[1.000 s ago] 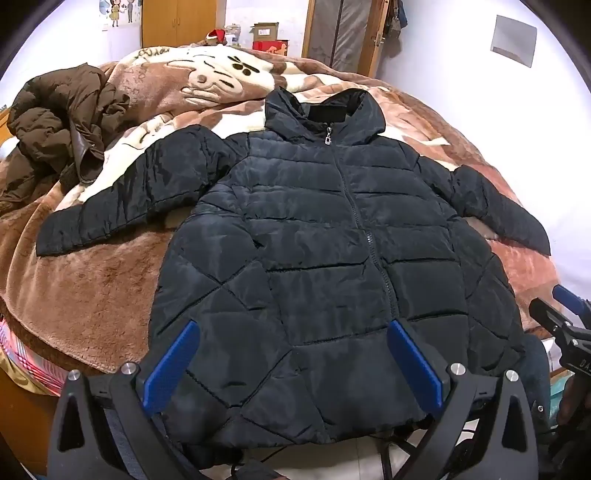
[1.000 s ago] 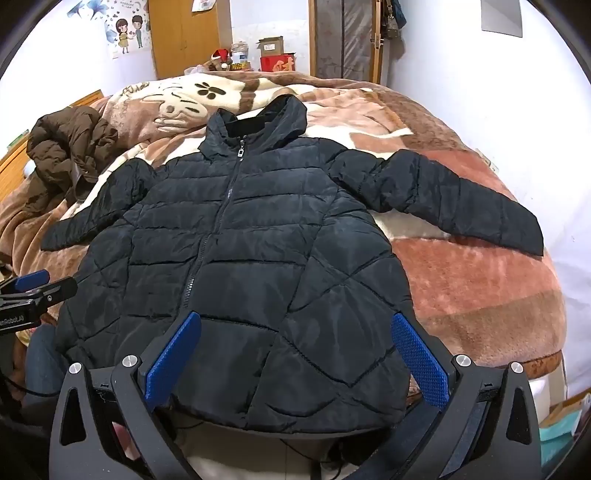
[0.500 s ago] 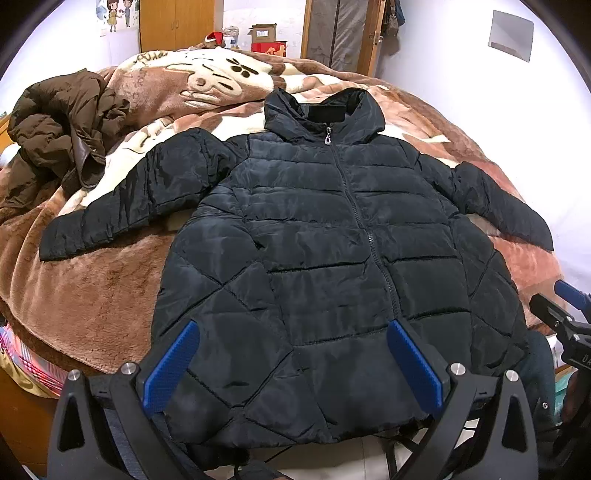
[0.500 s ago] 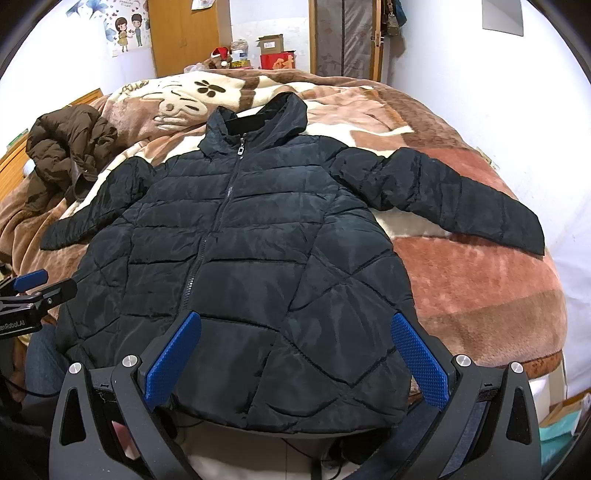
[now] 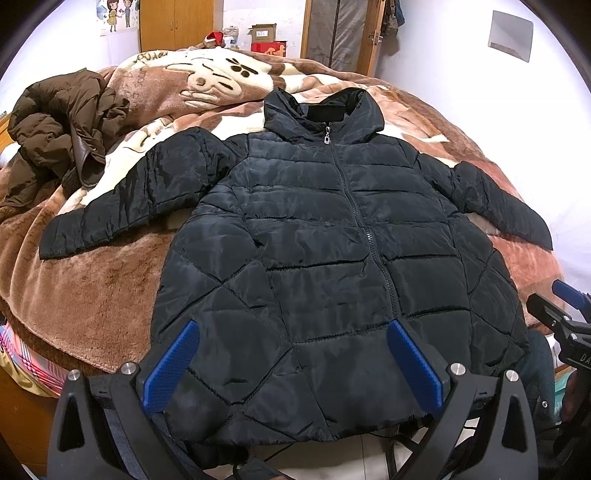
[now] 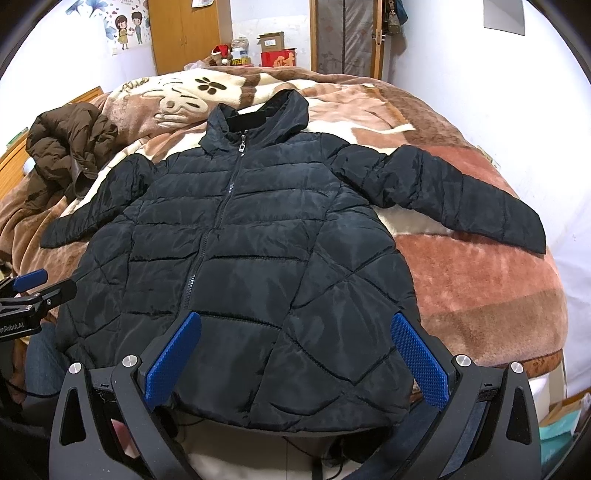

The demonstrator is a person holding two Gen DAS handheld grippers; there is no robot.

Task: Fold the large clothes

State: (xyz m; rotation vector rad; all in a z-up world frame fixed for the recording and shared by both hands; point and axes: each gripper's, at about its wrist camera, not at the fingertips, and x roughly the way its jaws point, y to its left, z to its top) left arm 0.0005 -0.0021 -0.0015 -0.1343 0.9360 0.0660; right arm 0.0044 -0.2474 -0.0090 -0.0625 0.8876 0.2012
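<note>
A black quilted hooded jacket (image 5: 325, 251) lies flat, front up and zipped, on the bed, both sleeves spread out; it also shows in the right wrist view (image 6: 251, 258). Its hem hangs at the bed's near edge. My left gripper (image 5: 293, 365) is open and empty, held just above the hem's left half. My right gripper (image 6: 295, 362) is open and empty above the hem's right half. The right gripper also shows at the right edge of the left wrist view (image 5: 565, 314), and the left gripper at the left edge of the right wrist view (image 6: 33, 291).
A brown plush blanket (image 5: 92, 280) with a cartoon print covers the bed. A crumpled brown jacket (image 5: 62, 125) lies at the far left, also in the right wrist view (image 6: 70, 147). Wardrobe (image 6: 184, 33), boxes (image 6: 277, 51) and a door stand behind. White wall on the right.
Both grippers have drifted slightly forward and up over the jacket's hem. Both stay open. The jacket has not moved.
</note>
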